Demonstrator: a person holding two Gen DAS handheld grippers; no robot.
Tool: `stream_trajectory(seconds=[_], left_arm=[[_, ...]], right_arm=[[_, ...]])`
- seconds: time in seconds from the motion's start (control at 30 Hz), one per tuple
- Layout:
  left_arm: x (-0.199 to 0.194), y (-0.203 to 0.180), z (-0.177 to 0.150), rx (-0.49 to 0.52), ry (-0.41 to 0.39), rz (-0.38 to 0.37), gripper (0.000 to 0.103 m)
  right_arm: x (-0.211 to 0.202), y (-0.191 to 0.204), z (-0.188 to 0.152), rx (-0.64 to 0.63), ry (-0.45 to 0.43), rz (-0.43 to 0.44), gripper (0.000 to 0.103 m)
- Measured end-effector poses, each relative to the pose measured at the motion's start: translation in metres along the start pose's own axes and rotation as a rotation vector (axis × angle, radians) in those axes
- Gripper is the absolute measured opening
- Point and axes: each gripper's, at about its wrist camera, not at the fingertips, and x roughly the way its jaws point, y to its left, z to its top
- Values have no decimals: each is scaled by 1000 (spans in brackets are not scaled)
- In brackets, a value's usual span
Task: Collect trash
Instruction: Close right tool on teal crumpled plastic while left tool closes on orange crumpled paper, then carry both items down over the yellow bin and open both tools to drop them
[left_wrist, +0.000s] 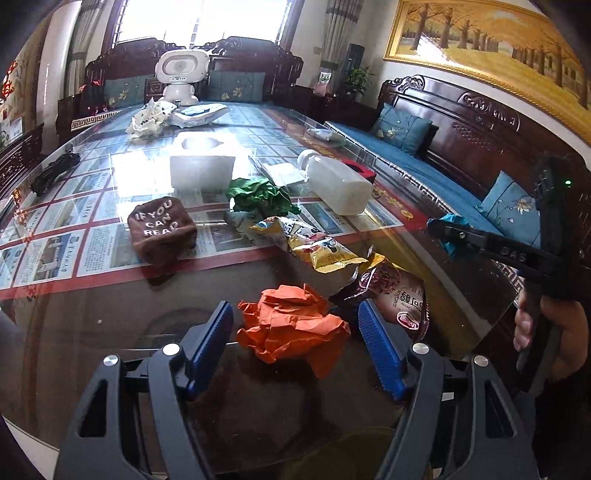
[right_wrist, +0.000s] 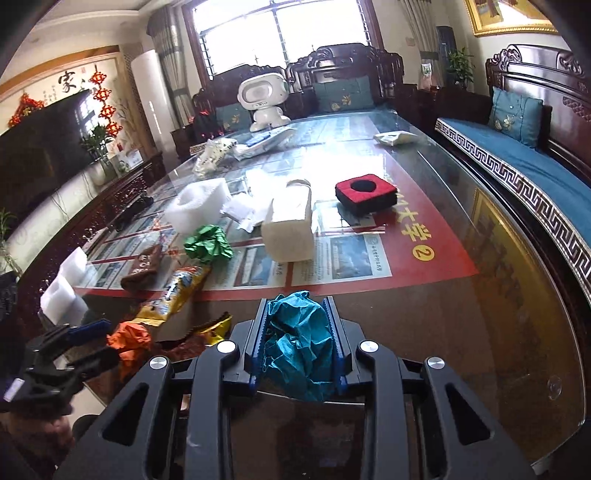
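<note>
Two risks I see; my left gripper (left_wrist: 295, 332) gapes wide around the orange paper (left_wrist: 291, 326), and closing may snag the brown wrapper (left_wrist: 391, 295) at two o'clock; my right gripper (right_wrist: 297, 339) pinches teal paper (right_wrist: 299, 347) loosely, so it could slip out.

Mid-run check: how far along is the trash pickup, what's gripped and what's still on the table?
No bin is in view, so nothing shows as binned yet. In hand: the right gripper is shut on the teal paper wad. The left gripper is open around the orange paper wad, not yet closed. Left on the glass table: green paper wad, yellow snack wrapper, brown snack wrapper.
</note>
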Motion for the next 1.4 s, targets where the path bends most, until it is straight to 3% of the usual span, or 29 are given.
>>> stream_trajectory(seconds=[0.1, 0.27, 0.47, 0.87, 1.17, 1.4], left_arm=[[9, 1, 2, -11, 14, -6, 68], [17, 1, 5, -15, 40, -9, 50], [15, -1, 7, 3, 19, -12, 40], [-27, -8, 6, 27, -68, -5, 39], [-77, -35, -11, 79, -119, -74, 39], [-116, -54, -40, 114, -114, -145, 39]], right_arm=[[-3, 2, 1, -7, 2, 8, 28], [-4, 3, -1, -7, 4, 17, 28], [-7, 1, -1, 1, -7, 39, 28], [-34, 10, -10, -16, -37, 80, 28], [-89, 37, -33, -65, -85, 163, 28], [-136, 49, -75, -83, -91, 187, 28]])
